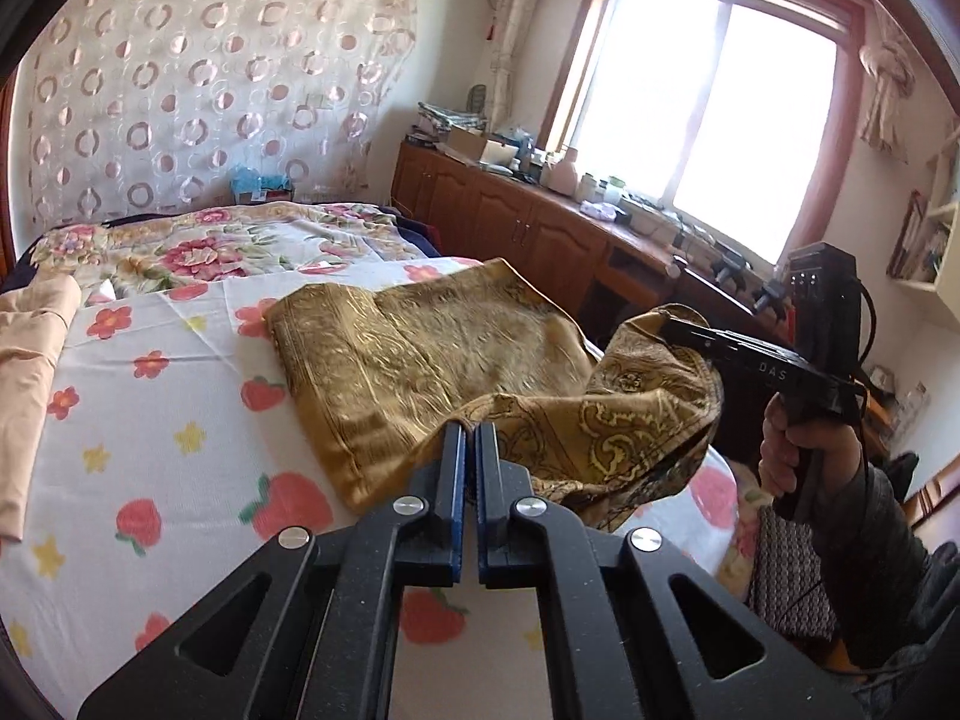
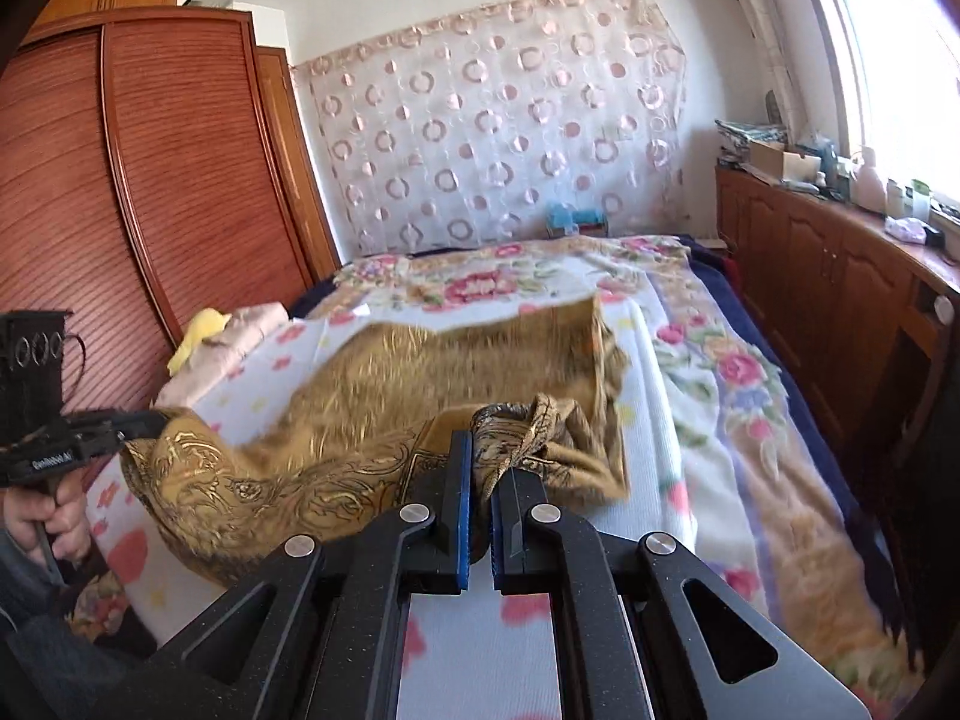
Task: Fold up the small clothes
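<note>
- You have open flowered white bedsheet [image 1: 150, 420] left of the gold patterned cloth [image 1: 420, 360].
- A folded peach garment [image 1: 30, 372] blocks the bed's left edge.
- The brown wooden cabinet [image 1: 528, 228] lines its right edge.

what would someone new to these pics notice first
The gold patterned cloth spread on the bed's strawberry-print sheet draws the eye first, its near edge lifted off the bed. The left gripper and right gripper are each shut on a near corner of it. Behind stand a bright window and a circle-patterned curtain on the wall.
</note>
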Demonstrator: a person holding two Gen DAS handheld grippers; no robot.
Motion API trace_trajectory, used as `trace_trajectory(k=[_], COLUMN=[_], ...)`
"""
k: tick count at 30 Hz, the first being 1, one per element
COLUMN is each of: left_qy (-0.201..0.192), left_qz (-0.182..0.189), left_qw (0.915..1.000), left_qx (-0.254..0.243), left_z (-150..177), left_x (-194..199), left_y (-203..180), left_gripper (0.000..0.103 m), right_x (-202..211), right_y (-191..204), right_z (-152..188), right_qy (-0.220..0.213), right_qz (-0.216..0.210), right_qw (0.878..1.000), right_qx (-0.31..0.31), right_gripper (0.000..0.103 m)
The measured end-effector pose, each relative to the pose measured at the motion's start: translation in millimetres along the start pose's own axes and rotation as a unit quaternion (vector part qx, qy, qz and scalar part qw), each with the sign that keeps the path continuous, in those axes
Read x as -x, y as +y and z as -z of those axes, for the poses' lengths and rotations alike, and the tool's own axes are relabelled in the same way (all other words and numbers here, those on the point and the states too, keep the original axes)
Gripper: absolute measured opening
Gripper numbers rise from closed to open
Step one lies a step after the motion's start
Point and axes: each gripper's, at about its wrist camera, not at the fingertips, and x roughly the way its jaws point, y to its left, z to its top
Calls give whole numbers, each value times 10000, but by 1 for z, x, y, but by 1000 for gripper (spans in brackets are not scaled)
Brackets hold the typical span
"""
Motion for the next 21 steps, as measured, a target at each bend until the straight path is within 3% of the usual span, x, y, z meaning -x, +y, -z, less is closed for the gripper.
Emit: trace_trajectory(k=[5, 12, 21], left_qy=[8, 71, 425], left_qz=[-142, -363, -522], left_qw=[9997, 9992, 9973], left_qx=[213, 132, 286], left_z=[-22, -54, -78], left_x=[-15, -43, -98], left_y=[26, 50, 94], left_gripper=[3, 3, 3], right_x=[-30, -71, -124], right_y=[-3, -6, -14], right_z=[-16, -31, -50], right_qy=[-82, 19, 326], right_qz=[-34, 38, 192], right_qw=[10000, 9996, 9989], right_qx=[35, 279, 282], right_gripper=[4, 4, 4])
